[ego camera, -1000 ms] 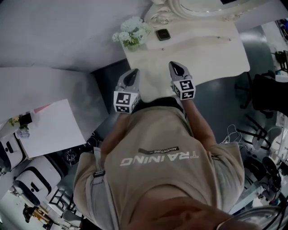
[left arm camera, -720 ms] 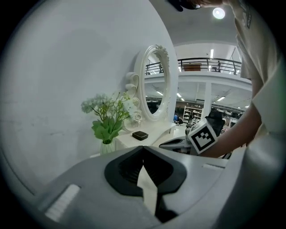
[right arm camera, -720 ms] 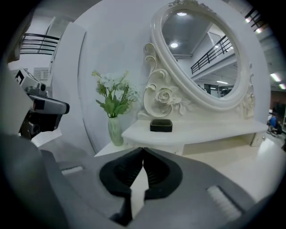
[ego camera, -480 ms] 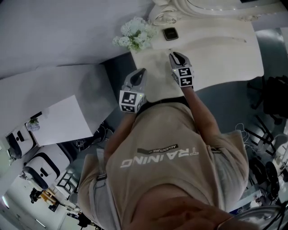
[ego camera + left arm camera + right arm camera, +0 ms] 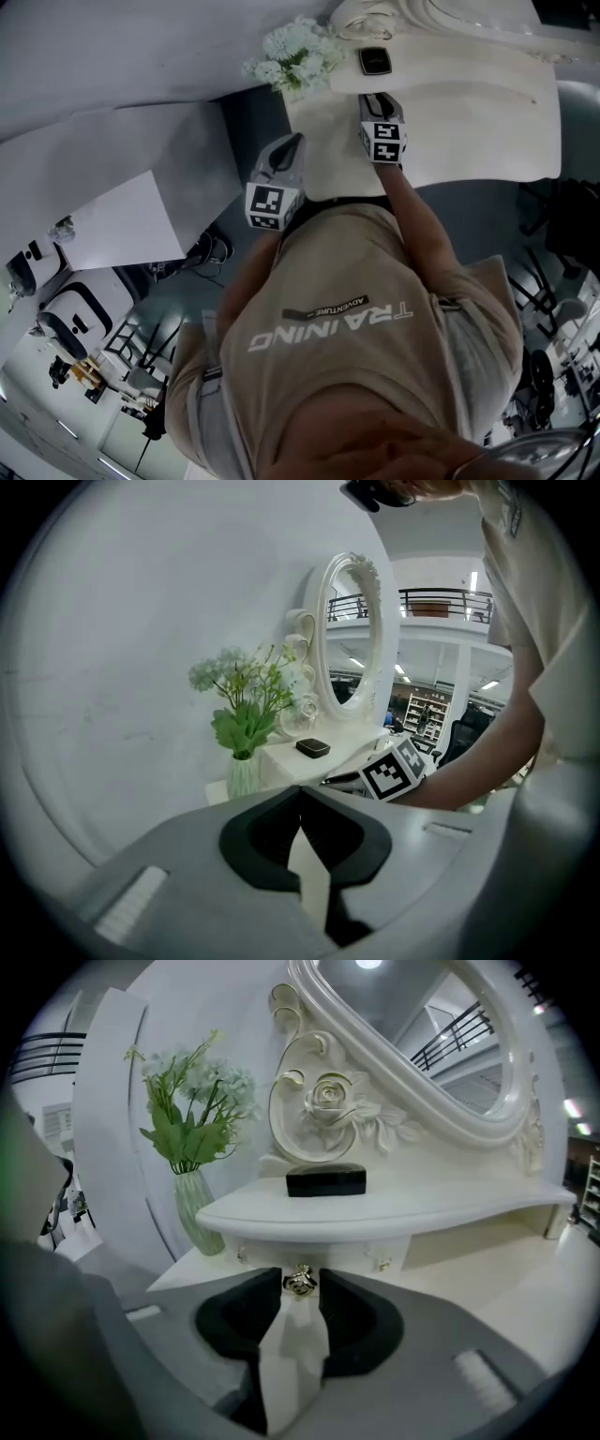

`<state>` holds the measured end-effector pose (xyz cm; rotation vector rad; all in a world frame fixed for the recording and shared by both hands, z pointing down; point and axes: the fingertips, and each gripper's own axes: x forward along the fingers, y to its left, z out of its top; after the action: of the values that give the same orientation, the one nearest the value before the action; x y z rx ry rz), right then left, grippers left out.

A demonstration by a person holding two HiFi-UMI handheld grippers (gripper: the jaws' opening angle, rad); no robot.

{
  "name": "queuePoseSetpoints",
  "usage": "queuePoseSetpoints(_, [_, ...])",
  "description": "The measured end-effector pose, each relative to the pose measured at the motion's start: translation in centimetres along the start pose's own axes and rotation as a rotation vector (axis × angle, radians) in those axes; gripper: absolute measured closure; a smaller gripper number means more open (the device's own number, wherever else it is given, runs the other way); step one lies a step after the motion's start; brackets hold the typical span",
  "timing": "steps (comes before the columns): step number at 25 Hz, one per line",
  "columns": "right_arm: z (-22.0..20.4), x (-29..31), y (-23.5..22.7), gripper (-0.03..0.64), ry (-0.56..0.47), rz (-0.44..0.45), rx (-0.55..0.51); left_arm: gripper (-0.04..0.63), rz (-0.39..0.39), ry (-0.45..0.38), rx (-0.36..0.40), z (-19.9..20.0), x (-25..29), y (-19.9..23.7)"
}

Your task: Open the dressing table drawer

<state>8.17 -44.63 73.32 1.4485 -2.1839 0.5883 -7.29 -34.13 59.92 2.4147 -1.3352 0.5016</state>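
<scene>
While its jaws are opening, the right hand-held gripper (image 5: 300, 1275) points at the front of a small drawer (image 5: 344, 1252) set under the raised shelf (image 5: 394, 1206) at the back of the white desk (image 5: 530, 1312). The drawer's gold knob (image 5: 300, 1282) sits between the jaw tips, with a gap on each side, so the pads are released and do not press it. The drawer front lies flush under the shelf, closed.

On the shelf above the drawer lies a black box (image 5: 325, 1181), in front of the carved frame of an oval mirror (image 5: 441, 1054). To the left stands a ribbed vase (image 5: 197, 1213) of white flowers.

In the head view, the right hand-held gripper (image 5: 377, 99) reaches over the desk (image 5: 469, 122) toward the box (image 5: 375, 61), and the left hand-held gripper (image 5: 294, 142) hangs at the desk's left front corner, well apart from the drawer.

In the left gripper view, the left hand-held gripper (image 5: 300, 791) is clenched, tips together with nothing in them. Past it stand the vase (image 5: 242, 775), the box (image 5: 312, 748) and the mirror (image 5: 352, 639).
</scene>
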Motion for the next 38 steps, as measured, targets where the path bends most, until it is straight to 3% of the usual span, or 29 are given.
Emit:
queuePoseSetpoints(5, [-0.5,0.0,-0.1,0.512,0.002,-0.026,-0.003,0.588,0.038,-0.022,-0.012,-0.2,-1.0,0.8])
queuePoseSetpoints(17, [-2.2,-2.1,0.5,0.512,0.033,-0.033,-0.021,0.588,0.026,-0.049,-0.029,-1.1,-2.8,1.0])
queuePoseSetpoints(38, [-4.8,-5.4,1.4,0.511,0.046,-0.033,-0.083,0.588,-0.011,-0.087,0.027,-0.8,-5.2,-1.5])
